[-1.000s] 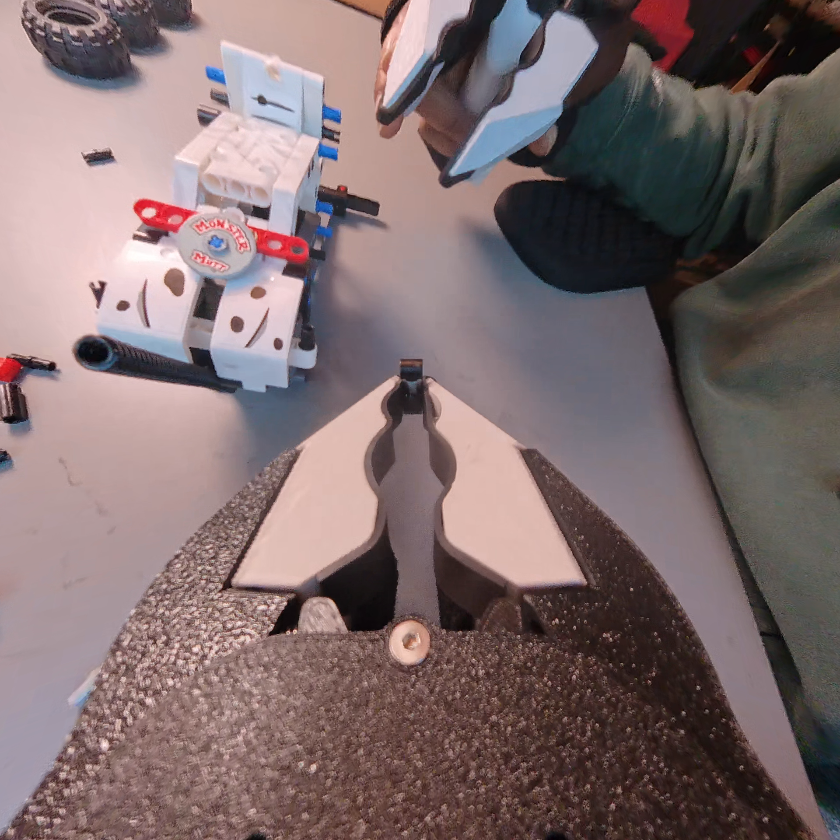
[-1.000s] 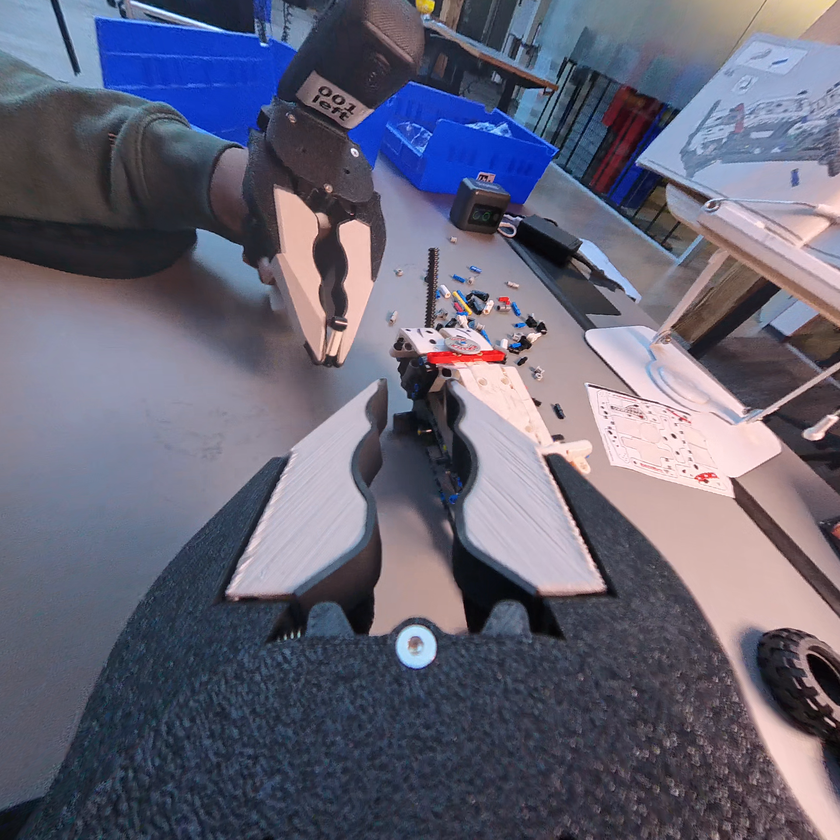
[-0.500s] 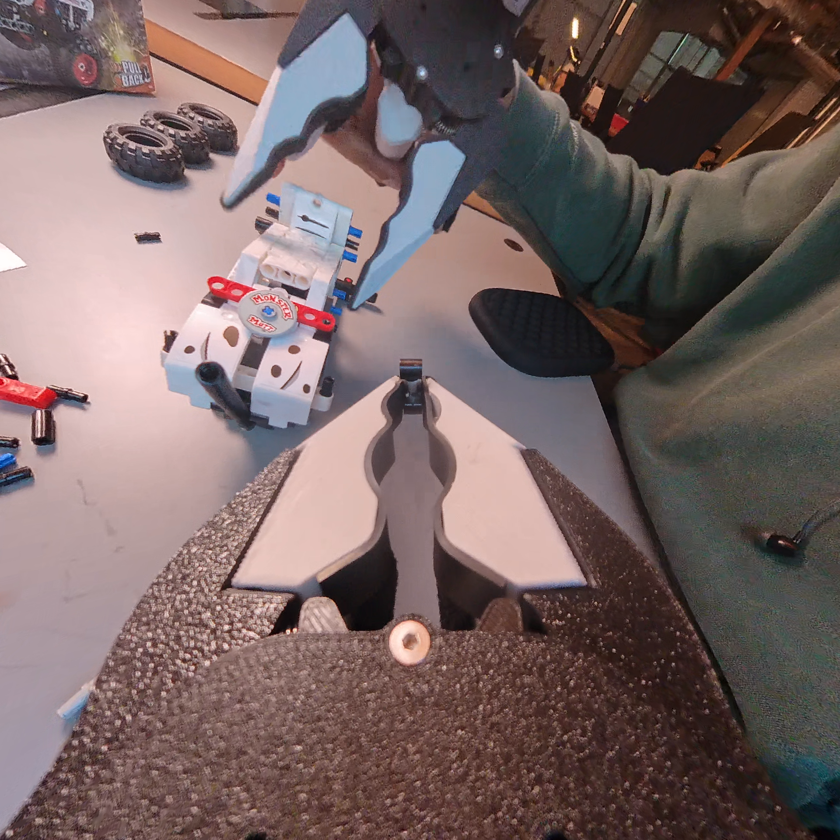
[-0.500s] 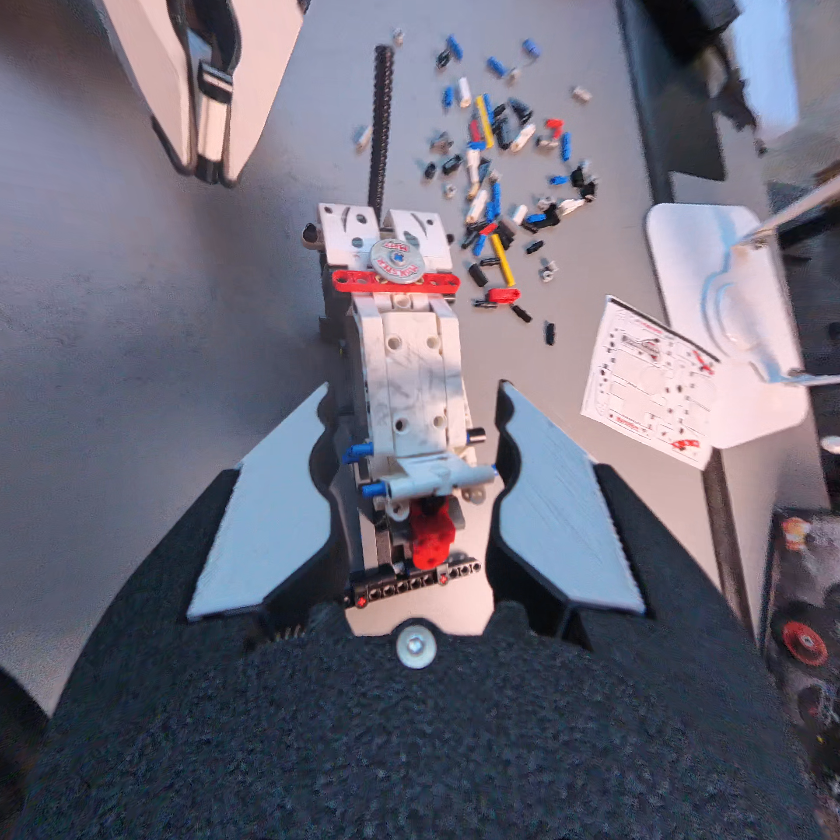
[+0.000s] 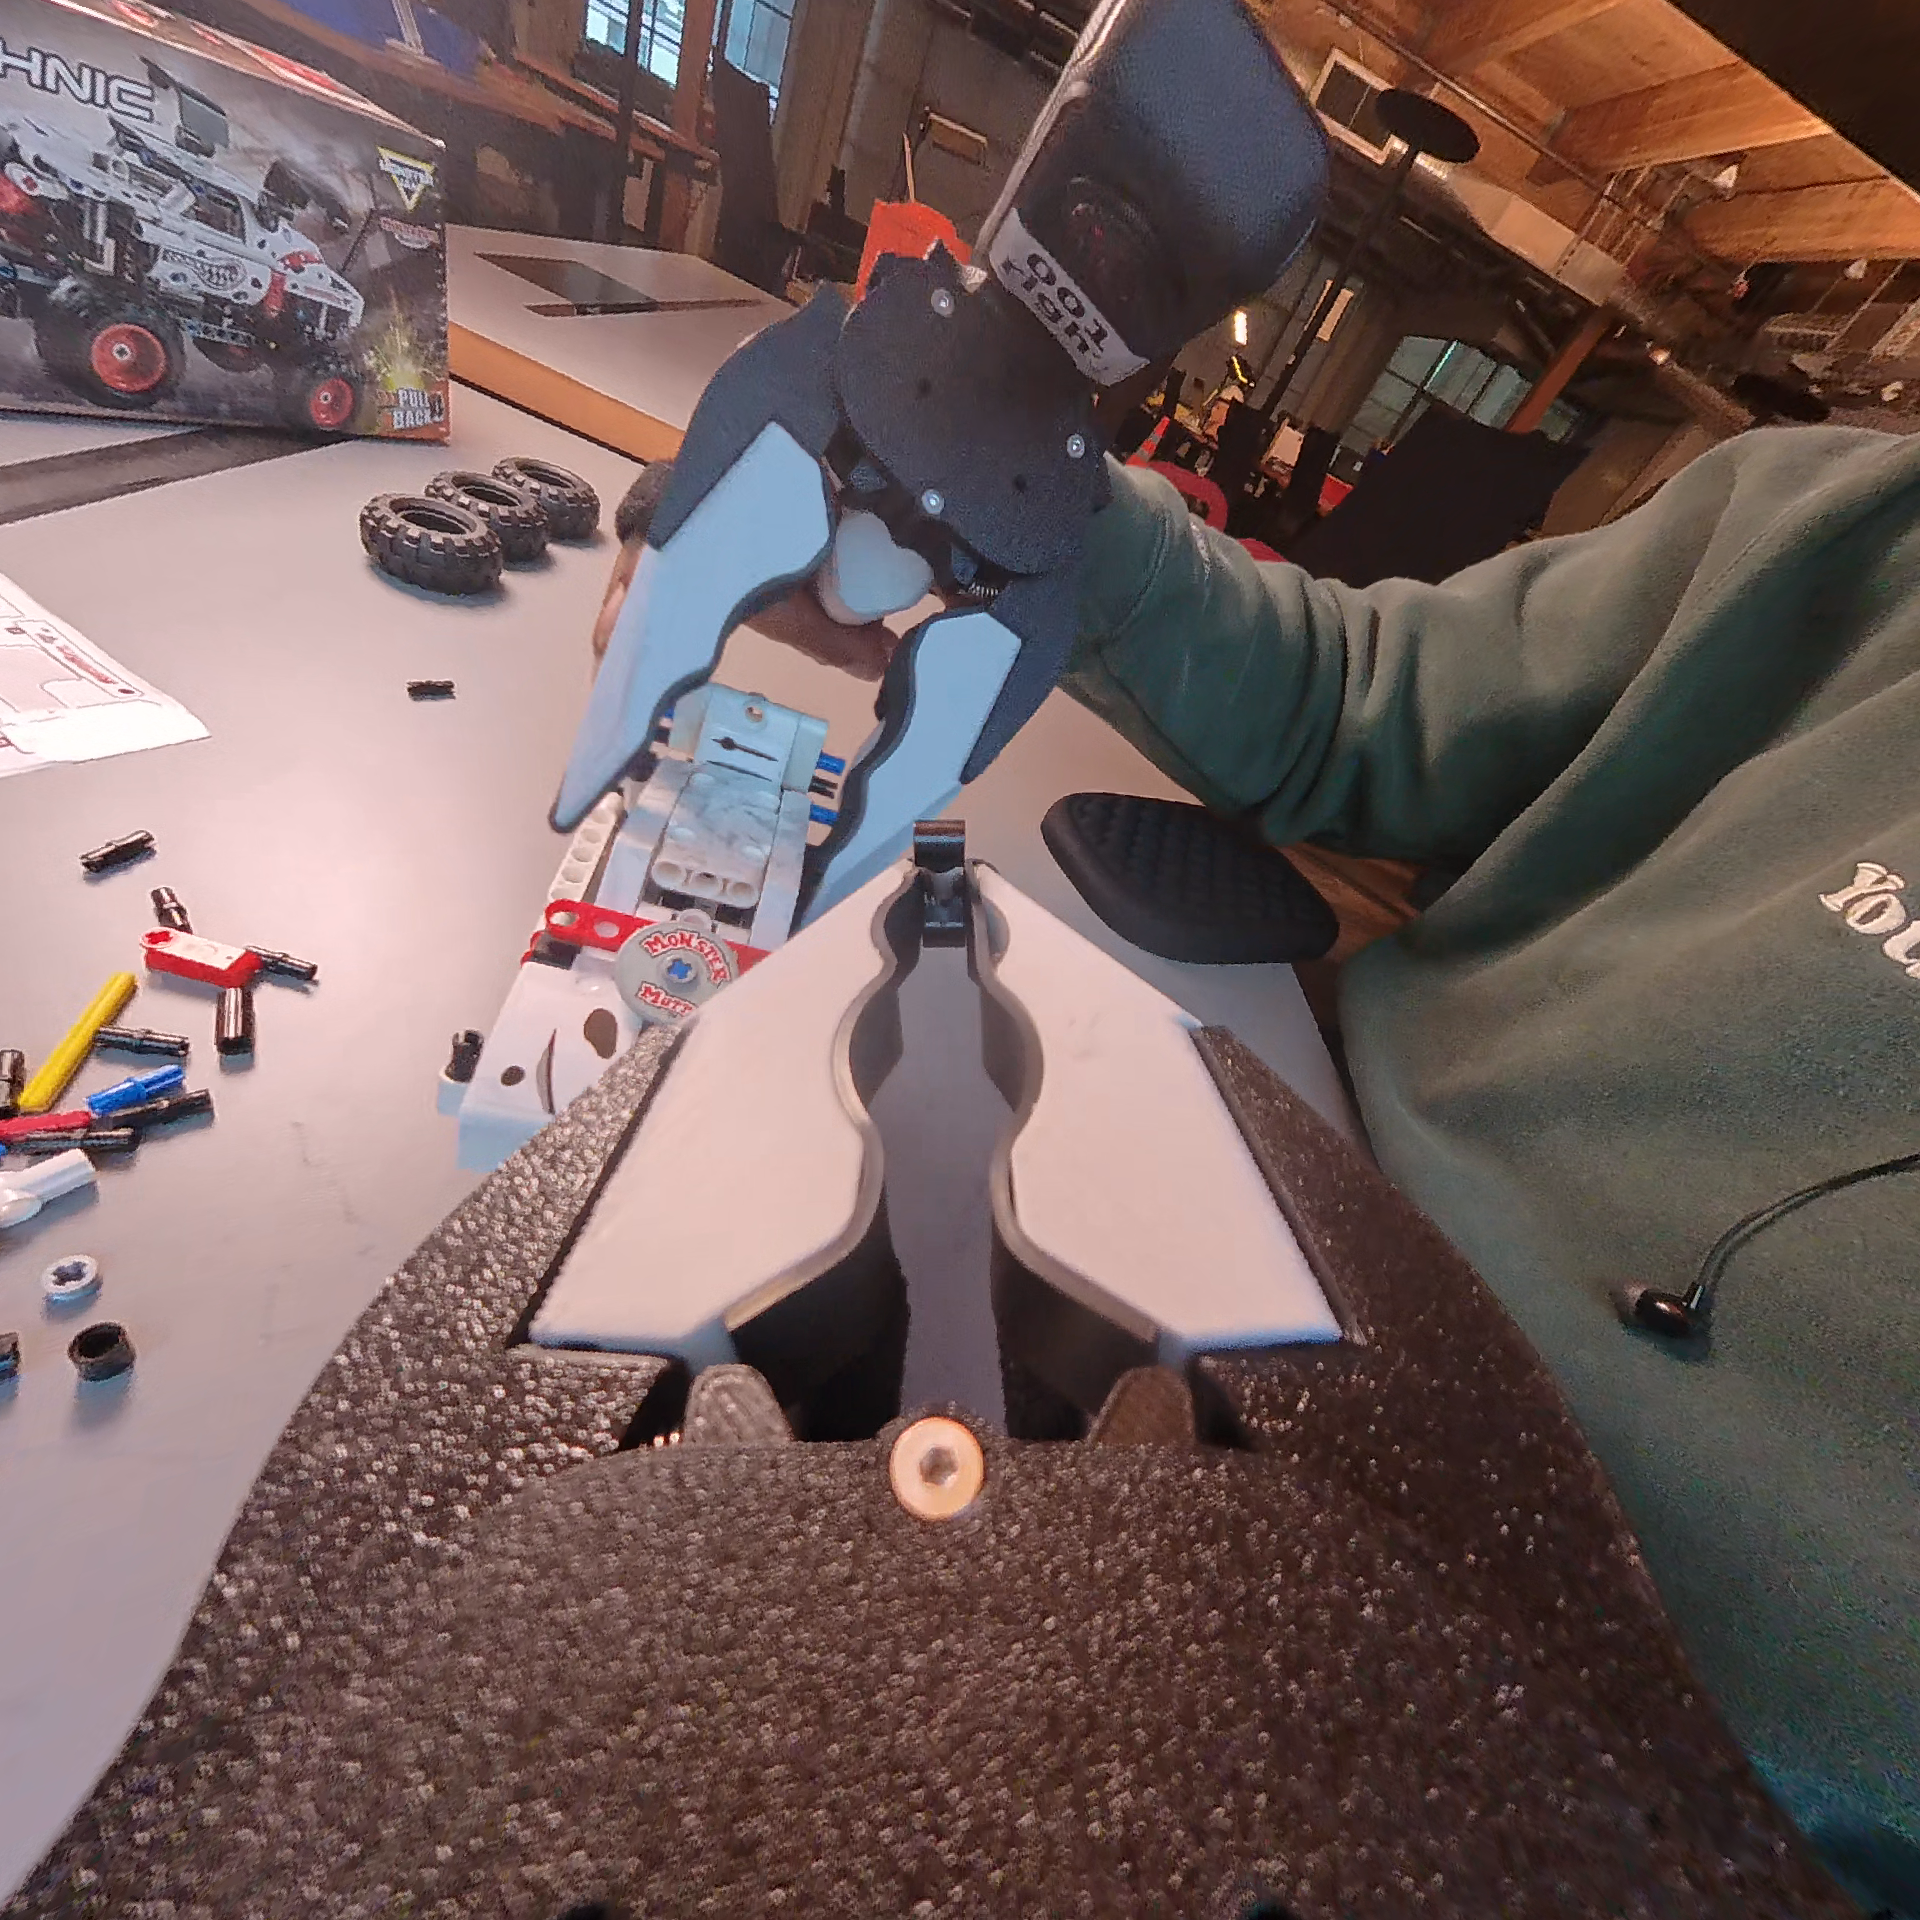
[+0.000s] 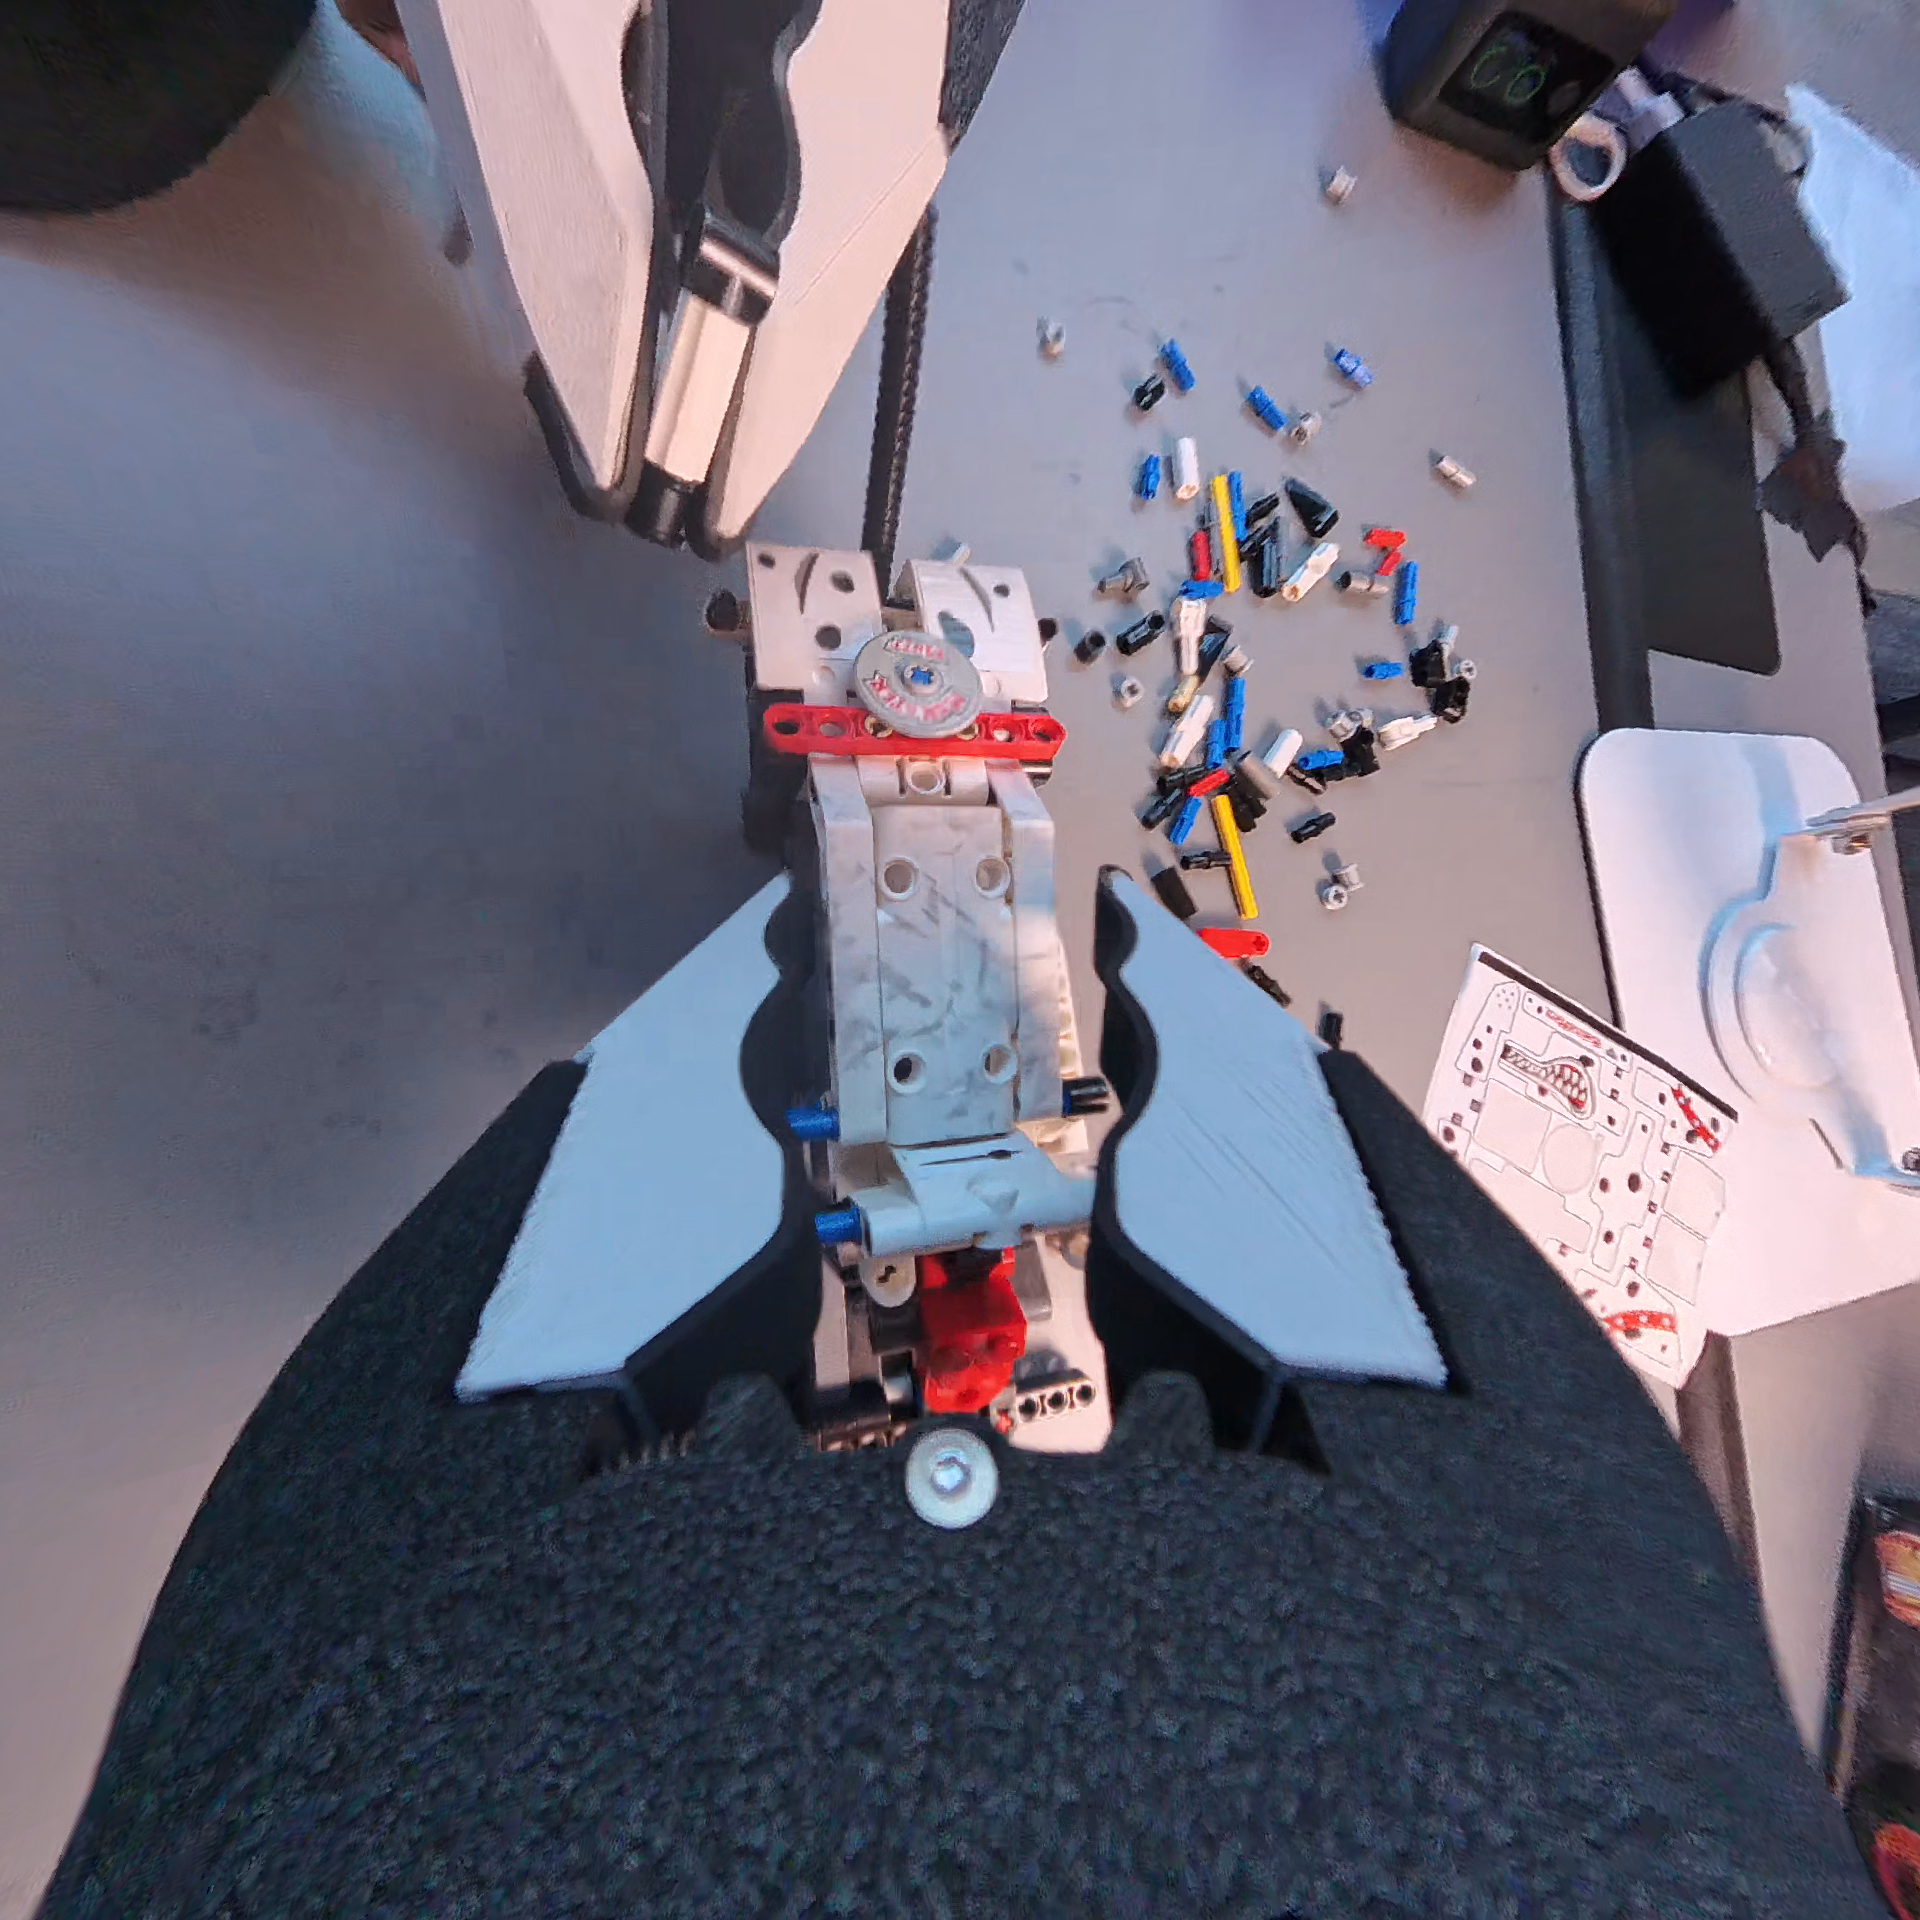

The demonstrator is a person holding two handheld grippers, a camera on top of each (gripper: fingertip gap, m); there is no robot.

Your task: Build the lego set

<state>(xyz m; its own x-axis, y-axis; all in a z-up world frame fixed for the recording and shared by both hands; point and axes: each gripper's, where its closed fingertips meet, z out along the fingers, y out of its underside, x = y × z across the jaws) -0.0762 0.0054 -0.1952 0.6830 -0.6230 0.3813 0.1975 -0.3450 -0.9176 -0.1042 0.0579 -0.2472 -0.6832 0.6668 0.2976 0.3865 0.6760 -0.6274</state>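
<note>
Lowered my right gripper (image 6: 940, 914) over truck model (image 6: 935, 935) since last frame, fingers apart astride it, mid-table. My left gripper (image 5: 940, 894) pinches small black piece (image 5: 938, 847) nearby.

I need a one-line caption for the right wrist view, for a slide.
Open right gripper straddles the white truck body while the left gripper, shut on a small black-and-grey piece, waits beside its front.

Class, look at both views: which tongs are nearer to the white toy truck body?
Right. The right tongs are open and straddle the truck body. The left tongs, shut on a small black and grey piece, hover just off its front end.
</note>
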